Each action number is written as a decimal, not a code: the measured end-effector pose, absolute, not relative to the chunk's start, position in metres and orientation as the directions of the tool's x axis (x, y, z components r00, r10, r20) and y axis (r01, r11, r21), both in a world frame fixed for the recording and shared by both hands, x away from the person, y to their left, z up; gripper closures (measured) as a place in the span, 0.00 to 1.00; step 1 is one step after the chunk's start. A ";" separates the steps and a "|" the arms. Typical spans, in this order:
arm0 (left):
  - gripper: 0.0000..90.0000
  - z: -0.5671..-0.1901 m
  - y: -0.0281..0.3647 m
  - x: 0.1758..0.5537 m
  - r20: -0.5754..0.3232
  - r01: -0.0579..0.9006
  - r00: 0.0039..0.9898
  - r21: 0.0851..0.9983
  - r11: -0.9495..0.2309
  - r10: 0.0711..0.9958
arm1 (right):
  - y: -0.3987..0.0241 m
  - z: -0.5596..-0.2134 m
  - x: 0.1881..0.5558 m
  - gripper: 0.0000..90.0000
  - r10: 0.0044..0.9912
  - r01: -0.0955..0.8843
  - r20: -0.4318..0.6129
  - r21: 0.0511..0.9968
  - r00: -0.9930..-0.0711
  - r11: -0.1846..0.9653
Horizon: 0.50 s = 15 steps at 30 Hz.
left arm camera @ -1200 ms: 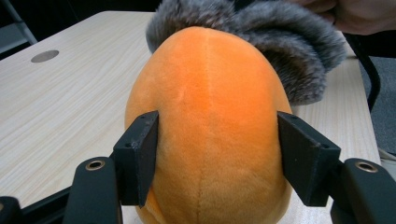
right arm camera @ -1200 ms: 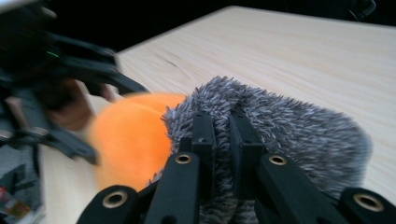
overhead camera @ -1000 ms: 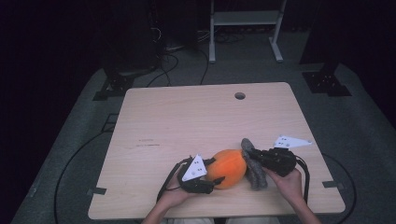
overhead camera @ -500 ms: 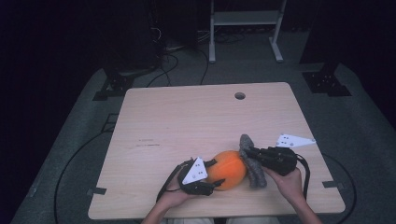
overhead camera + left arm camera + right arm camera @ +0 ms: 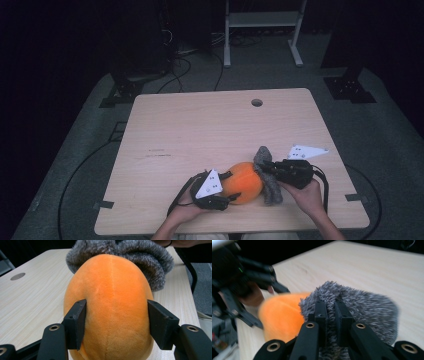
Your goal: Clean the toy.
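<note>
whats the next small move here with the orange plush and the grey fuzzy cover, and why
Probably pull the right gripper away from the left gripper. Its jaws pinch the grey fuzzy cover, which caps the far end of the orange plush, while the left jaws press the plush's sides, holding it for the pull.
</note>
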<state>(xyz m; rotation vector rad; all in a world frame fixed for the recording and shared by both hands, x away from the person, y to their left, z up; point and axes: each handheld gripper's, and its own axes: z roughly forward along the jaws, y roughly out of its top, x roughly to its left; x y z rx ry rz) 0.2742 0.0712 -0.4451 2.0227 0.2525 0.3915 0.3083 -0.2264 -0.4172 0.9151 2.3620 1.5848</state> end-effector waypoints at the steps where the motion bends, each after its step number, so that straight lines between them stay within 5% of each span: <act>1: 0.41 -0.445 0.071 0.274 0.163 0.012 0.925 0.889 -0.457 0.343 | -0.229 -0.420 0.311 0.91 0.560 0.421 0.229 0.874 -0.796 0.242; 6: 0.41 -0.445 0.069 0.274 0.171 0.004 0.925 0.889 -0.458 0.340 | -0.237 -0.416 0.310 0.91 0.597 0.440 0.228 0.867 -0.769 0.235; 12: 0.41 -0.445 0.071 0.273 0.173 0.003 0.925 0.887 -0.461 0.340 | -0.211 -0.401 0.298 0.91 0.496 0.348 0.181 0.898 -0.849 0.268; 14: 0.33 -0.444 0.072 0.274 0.151 0.031 0.920 0.892 -0.451 0.362 | -0.209 -0.408 0.301 0.91 0.497 0.362 0.185 0.887 -0.848 0.288; 15: 0.21 -0.443 0.072 0.279 0.104 0.093 0.907 0.895 -0.436 0.408 | -0.214 -0.414 0.304 0.91 0.500 0.395 0.229 0.882 -0.835 0.256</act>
